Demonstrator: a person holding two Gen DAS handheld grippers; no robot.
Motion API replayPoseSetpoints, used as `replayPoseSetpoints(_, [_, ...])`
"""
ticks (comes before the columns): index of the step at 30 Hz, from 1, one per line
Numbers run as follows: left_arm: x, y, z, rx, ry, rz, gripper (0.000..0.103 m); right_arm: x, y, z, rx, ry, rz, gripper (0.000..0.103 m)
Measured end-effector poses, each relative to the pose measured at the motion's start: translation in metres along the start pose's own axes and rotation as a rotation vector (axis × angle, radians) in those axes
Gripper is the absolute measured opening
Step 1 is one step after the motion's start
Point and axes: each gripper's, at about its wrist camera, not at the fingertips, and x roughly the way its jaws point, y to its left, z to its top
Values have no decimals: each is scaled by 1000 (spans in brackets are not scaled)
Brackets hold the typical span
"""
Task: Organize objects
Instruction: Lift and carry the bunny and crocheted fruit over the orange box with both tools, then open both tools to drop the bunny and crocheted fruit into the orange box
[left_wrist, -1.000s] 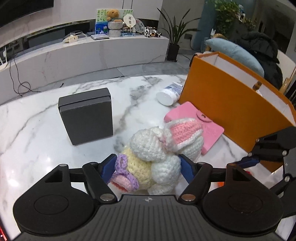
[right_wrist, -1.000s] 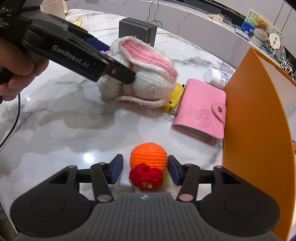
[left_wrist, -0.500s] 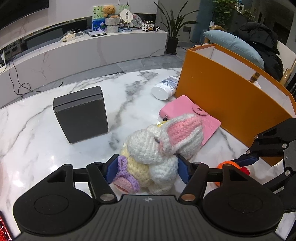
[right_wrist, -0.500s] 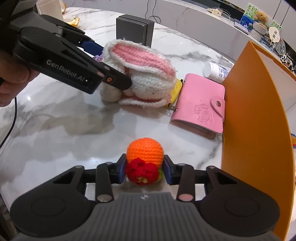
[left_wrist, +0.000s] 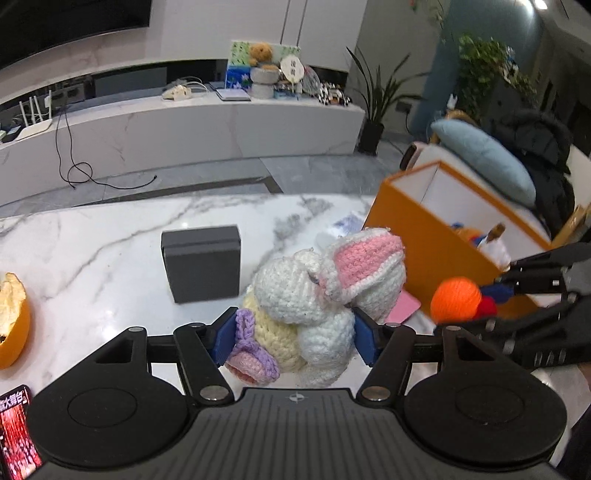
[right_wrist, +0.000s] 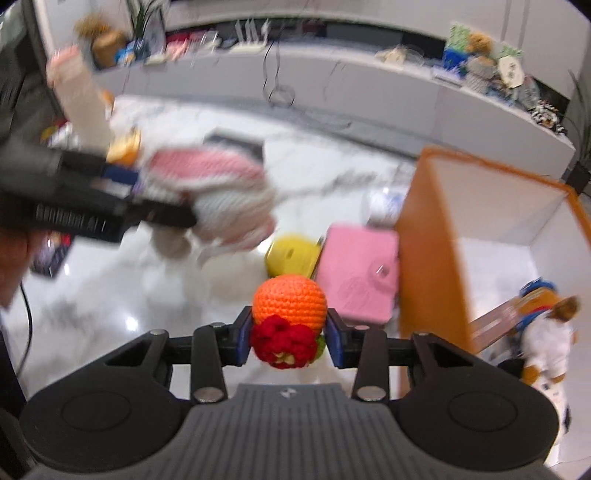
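Left gripper (left_wrist: 295, 334) clenched on crocheted bunny (left_wrist: 317, 295): white body, pink-lined ears, cream and lilac parts, lifted above marble table (left_wrist: 92, 251). Right gripper (right_wrist: 289, 338) clamped on orange crochet ball (right_wrist: 290, 301) with red flower. Orange box (left_wrist: 428, 243) at 2 o'clock.

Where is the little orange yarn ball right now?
The orange yarn ball is pinched in the right gripper, lifted beside the orange box, near the pink wallet.

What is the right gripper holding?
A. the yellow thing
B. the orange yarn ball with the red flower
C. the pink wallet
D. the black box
B: the right gripper is shut on the orange yarn ball, whose red flower sits between the blue pads, lifted off the table.
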Motion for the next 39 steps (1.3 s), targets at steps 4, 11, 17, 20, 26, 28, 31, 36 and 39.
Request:
replayPoseSetpoints(4, [-9,-21,18,17,-26,-4,74,-34,-23,10,73,-93,-7,42])
replayPoseSetpoints(11, [-5,-89,64,130,-70,-28,74,-74,-73,13,194,-199,-72,42])
replayPoseSetpoints(17, [24,-148,92,203,-70,-55,74,-83,-131,7,336,-217,-148,42])
replayPoseSetpoints(20, [43,-174,95,255,-52,-51,74,-81,-154,1,385,-206,-178,42])
replayPoseSetpoints(26, [89,-198,90,299,-2,14,74,-65,-182,-4,437,-155,-226,42])
replayPoseSetpoints(28, [104,-201,89,304,19,37,74,-58,-190,-6,446,-129,-236,42])
replayPoseSetpoints(31, [124,-201,86,315,63,69,74,-47,-198,-8,457,-81,-269,42])
replayPoseSetpoints(36, [148,-209,78,362,111,124,74,-21,-211,-10,466,-16,-294,42])
replayPoseSetpoints(39, [155,-212,76,376,140,135,74,-10,-215,-13,479,12,-297,42])
